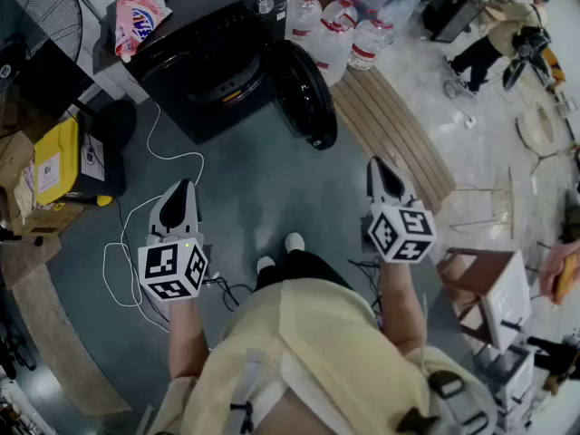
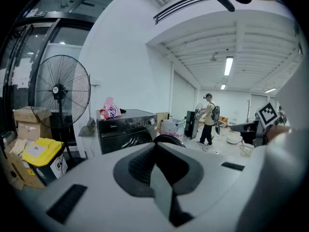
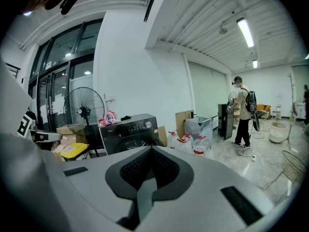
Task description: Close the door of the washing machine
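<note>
A black front-loading washing machine (image 1: pixel 208 53) stands ahead of me on the dark floor. Its round door (image 1: pixel 304 93) hangs open, swung out to the machine's right. My left gripper (image 1: pixel 181 191) and right gripper (image 1: pixel 381 169) hover side by side well short of the machine, both shut and holding nothing. In the left gripper view the machine (image 2: pixel 126 128) and the door's edge (image 2: pixel 169 139) show just past the shut left gripper (image 2: pixel 155 148). The right gripper view shows the machine (image 3: pixel 130 129) beyond the shut right gripper (image 3: pixel 150 151).
A pink detergent bag (image 1: pixel 136 16) lies on top of the machine. A standing fan (image 1: pixel 41 12), a yellow box (image 1: pixel 54 161) and cardboard boxes are on the left. Water bottles (image 1: pixel 335 30) and a slatted wooden bench (image 1: pixel 390 125) are on the right. A white cable (image 1: pixel 136 234) trails across the floor. A person (image 1: pixel 507 34) stands far right.
</note>
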### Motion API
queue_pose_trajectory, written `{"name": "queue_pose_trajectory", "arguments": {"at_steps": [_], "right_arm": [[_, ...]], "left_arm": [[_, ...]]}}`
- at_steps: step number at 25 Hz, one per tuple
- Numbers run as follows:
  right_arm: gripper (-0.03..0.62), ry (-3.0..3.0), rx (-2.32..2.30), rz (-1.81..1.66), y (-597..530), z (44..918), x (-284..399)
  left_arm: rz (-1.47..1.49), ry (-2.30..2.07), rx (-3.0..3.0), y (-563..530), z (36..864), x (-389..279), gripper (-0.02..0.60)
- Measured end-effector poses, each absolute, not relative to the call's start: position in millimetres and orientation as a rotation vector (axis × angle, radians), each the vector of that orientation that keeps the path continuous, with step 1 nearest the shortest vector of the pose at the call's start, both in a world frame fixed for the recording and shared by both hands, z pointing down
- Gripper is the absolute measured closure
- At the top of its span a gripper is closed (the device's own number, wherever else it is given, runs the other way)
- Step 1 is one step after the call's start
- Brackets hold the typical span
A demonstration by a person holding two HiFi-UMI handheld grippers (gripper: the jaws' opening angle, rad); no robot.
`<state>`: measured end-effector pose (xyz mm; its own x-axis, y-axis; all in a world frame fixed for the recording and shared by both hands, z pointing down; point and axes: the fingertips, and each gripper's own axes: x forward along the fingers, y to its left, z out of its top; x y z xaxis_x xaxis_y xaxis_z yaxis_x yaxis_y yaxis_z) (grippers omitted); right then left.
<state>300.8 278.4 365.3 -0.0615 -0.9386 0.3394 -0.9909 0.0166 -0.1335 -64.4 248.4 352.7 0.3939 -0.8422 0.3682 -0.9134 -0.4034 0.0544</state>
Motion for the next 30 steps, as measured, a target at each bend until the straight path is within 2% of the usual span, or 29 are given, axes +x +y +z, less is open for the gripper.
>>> {"name": "queue_pose_trajectory", "arguments": {"at_steps": [19, 21, 30], "right_arm": [[0.582, -2.077, 2.024, 0.538, 284.8, 390.7, 254.5], [0.481, -2.079, 1.991, 0.55, 283.9, 399.5, 248.9], [0.446, -2.08, 1.931, 0.598, 241.5, 434.0, 250.0]], "left_arm": [[0.368, -1.458, 2.415, 268.7, 374.5, -107.4, 0.568], [0.371, -1.445, 2.412, 269.1, 379.9, -108.9, 0.568], [0.335, -1.447, 2.346, 250.6, 395.4, -112.5, 0.568]]}}
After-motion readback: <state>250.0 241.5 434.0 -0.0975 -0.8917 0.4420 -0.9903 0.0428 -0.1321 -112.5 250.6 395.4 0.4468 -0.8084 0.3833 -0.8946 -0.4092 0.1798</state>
